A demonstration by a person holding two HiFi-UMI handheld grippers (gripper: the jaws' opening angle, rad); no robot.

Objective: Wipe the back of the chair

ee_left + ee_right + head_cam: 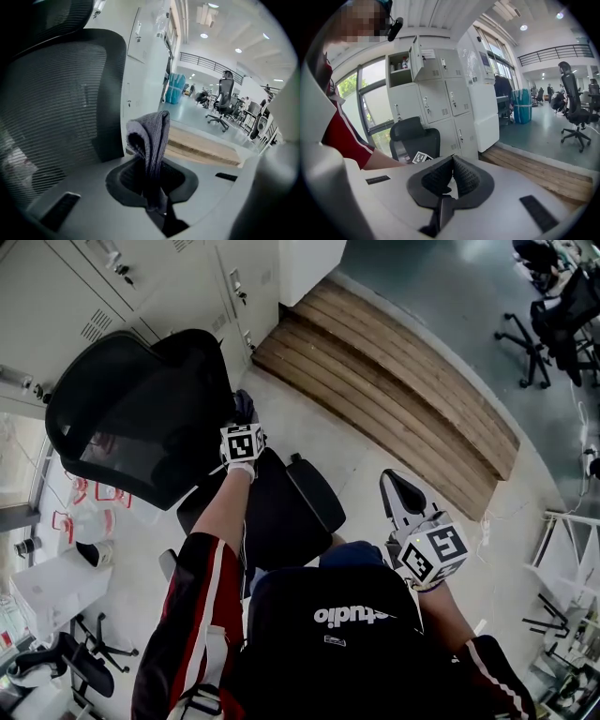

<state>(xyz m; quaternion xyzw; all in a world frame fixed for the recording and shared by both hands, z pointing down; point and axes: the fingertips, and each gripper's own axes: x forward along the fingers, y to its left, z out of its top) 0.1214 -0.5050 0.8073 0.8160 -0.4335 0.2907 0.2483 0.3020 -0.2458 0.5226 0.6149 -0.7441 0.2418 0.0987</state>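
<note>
The chair (141, 418) has a black, see-through mesh back with a curved rim, standing upright at the far left. A grey cloth (149, 136), folded over on itself, stands pinched in the left tongs (153, 190), just right of the mesh.

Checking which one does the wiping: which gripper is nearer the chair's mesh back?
Left. The left gripper, shut on the grey cloth, is right beside the mesh back. The right gripper, shut and empty, is well off to the person's right.
</note>
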